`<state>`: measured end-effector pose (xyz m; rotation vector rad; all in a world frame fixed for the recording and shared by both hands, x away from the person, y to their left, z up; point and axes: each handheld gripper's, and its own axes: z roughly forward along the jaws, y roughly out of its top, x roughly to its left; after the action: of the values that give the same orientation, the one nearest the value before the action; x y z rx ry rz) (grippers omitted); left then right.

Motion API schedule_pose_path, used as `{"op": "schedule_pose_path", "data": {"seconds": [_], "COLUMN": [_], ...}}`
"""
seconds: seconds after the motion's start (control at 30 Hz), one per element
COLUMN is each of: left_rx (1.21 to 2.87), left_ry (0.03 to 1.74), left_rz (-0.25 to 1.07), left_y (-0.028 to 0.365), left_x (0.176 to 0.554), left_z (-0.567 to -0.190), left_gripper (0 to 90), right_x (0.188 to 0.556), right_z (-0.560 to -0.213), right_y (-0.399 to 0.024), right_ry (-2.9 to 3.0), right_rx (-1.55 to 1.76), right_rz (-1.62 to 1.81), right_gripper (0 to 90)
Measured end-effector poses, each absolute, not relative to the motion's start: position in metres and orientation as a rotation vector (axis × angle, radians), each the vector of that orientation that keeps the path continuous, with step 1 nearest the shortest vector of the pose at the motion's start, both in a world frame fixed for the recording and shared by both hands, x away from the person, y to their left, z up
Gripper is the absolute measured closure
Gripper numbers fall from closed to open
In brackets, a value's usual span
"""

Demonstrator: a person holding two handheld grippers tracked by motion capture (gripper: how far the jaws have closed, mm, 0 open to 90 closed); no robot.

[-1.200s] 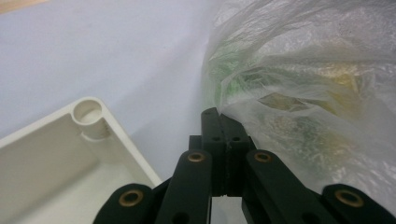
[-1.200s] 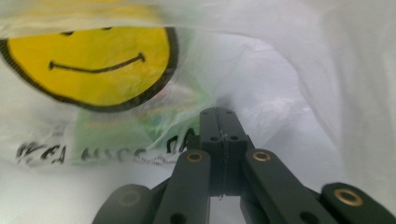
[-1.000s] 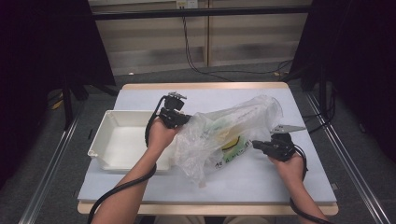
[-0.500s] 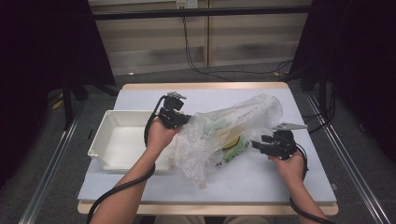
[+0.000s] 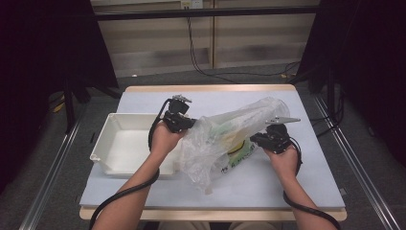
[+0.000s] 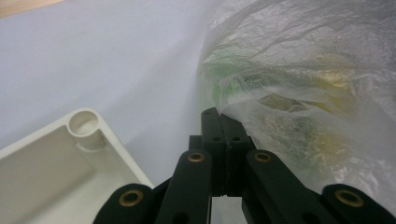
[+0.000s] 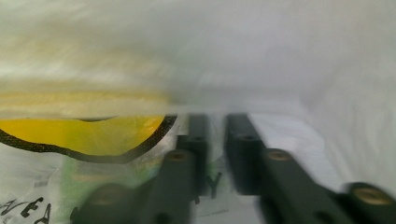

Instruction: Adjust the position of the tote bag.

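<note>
Here plastic bag (image 5: 225, 139) between tools: left tool (image 5: 184, 123) clamps bag edge; right tool (image 5: 256, 139) closing, slightly parted, at bag.

The plastic bag (image 5: 225, 139) is sprawling across the middle of the frame and taking up most of the working room — it's lying between the left gripper (image 5: 178, 120) and the right gripper (image 5: 258, 140), so there's no straight path from one to the other. At centre left the white tray (image 5: 103, 143) is sitting right up against the bag's left side, its walls blocking that side, though the inside is sitting open from above. Bare table (image 5: 316, 182) is showing at lower right, along the top edge behind the bag, and in a strip along the bottom — a hand could be passing through any of those.
</note>
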<state>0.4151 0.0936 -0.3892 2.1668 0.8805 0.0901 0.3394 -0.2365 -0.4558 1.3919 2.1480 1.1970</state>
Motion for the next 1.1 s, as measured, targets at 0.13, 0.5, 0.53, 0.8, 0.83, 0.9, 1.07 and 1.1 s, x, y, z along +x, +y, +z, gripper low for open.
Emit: {"op": "schedule_pose_path", "data": {"seconds": [0.13, 0.5, 0.53, 0.8, 0.83, 0.9, 1.07, 1.1], "left_rx": [2.149, 2.151, 2.136, 2.142, 2.142, 2.153, 2.158, 2.156], "left_ry": [0.890, 0.885, 0.890, 0.860, 0.860, 0.838, 0.843, 0.847], "left_rz": [0.081, 0.089, 0.075, 0.068, 0.068, 0.072, 0.078, 0.081], "left_y": [0.093, 0.089, 0.087, 0.071, 0.071, 0.063, 0.056, 0.056], "left_x": [0.417, 0.425, 0.424, 0.422, 0.422, 0.425, 0.437, 0.439], "left_z": [-0.388, -0.385, -0.386, -0.383, -0.383, -0.380, -0.377, -0.377], "left_gripper": [90.0, 90.0, 90.0, 90.0, 90.0, 90.0, 90.0, 90.0], "right_x": [0.337, 0.307, 0.305, 0.285, 0.285, 0.279, 0.268, 0.267], "right_z": [-0.453, -0.451, -0.451, -0.448, -0.448, -0.447, -0.447, -0.447], "right_y": [-0.241, -0.251, -0.252, -0.274, -0.274, -0.280, -0.284, -0.283], "right_ry": [2.152, 2.157, 2.152, 2.102, 2.102, 2.088, 2.082, 2.087], "right_rx": [1.395, 1.384, 1.381, 1.405, 1.405, 1.415, 1.407, 1.404], "right_rz": [1.200, 1.240, 1.243, 1.239, 1.239, 1.231, 1.224, 1.223], "right_gripper": [90.0, 90.0, 90.0, 90.0, 90.0, 90.0, 90.0, 90.0]}}
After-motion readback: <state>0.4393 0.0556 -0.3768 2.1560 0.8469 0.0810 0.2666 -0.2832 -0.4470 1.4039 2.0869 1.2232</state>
